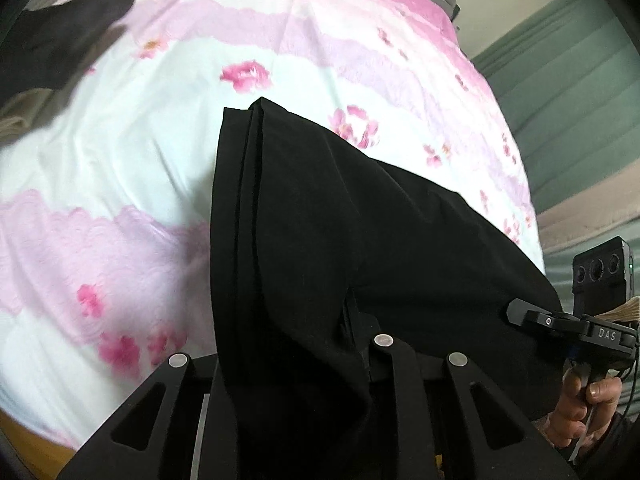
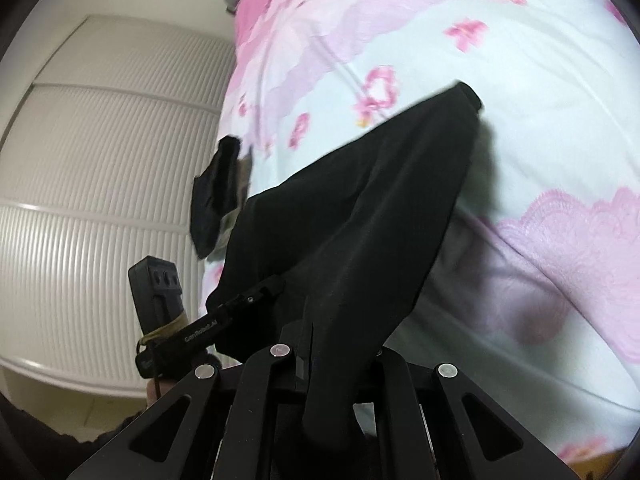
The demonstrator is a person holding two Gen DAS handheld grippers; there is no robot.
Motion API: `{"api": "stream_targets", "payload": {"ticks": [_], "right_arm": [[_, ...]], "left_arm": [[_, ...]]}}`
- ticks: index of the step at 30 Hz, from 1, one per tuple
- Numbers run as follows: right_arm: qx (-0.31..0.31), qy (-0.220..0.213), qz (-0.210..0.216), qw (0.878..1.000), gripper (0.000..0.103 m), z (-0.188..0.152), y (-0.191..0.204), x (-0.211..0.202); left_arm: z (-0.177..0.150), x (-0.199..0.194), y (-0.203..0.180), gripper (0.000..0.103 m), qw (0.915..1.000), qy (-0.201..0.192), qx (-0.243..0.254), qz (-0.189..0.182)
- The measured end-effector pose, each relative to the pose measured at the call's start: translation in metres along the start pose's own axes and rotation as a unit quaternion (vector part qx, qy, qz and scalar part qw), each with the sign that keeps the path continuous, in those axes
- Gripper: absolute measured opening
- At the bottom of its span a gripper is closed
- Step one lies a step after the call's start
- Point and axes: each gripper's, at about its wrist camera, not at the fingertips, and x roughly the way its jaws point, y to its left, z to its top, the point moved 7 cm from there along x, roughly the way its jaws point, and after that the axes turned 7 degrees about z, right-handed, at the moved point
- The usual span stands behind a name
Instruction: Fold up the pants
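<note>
The black pants [image 1: 320, 220] hang lifted above a pink and white flowered bedsheet [image 1: 140, 140]. My left gripper [image 1: 352, 320] is shut on one end of the pants; the cloth drapes over its fingers and hides the tips. My right gripper [image 2: 316, 332] is shut on the other end of the pants [image 2: 360, 208], with cloth bunched between its fingers. Each gripper shows in the other's view: the right one at the right edge of the left wrist view [image 1: 516, 310], the left one at the left of the right wrist view [image 2: 276, 284].
Another dark garment [image 1: 68, 36] lies at the bed's far left corner; it also shows in the right wrist view [image 2: 216, 200]. A green wall [image 1: 580, 92] lies beyond the bed. A white ribbed wardrobe door [image 2: 100, 180] stands beside the bed.
</note>
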Motion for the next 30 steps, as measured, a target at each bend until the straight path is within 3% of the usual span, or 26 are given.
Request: {"api": "stream_targets", "payload": {"ticks": [5, 9, 14, 22, 27, 30], "right_arm": [[-0.022, 0.018, -0.001, 1.000, 0.008, 0.013, 0.049, -0.007], [-0.060, 0.019, 0.007, 0.998, 0.008, 0.030, 0.110, 0.017], [-0.086, 0.014, 0.031, 0.996, 0.008, 0.058, 0.183, 0.084], [-0.161, -0.007, 0.081, 0.984, 0.008, 0.131, 0.332, 0.245], [-0.181, -0.014, 0.101, 0.978, 0.008, 0.171, 0.380, 0.347], [-0.187, -0.012, 0.100, 0.977, 0.008, 0.177, 0.372, 0.405]], "left_arm": [[0.027, -0.048, 0.013, 0.021, 0.9996, -0.019, -0.017, -0.010], [0.064, -0.094, 0.058, 0.021, 0.9987, -0.048, -0.013, -0.001], [0.135, -0.150, 0.146, 0.021, 0.9968, -0.077, -0.007, 0.020], [0.276, -0.240, 0.298, 0.022, 0.9860, -0.148, 0.032, 0.069], [0.313, -0.231, 0.385, 0.022, 0.9823, -0.168, 0.034, 0.076], [0.309, -0.181, 0.436, 0.022, 0.9865, -0.151, 0.025, 0.058]]}}
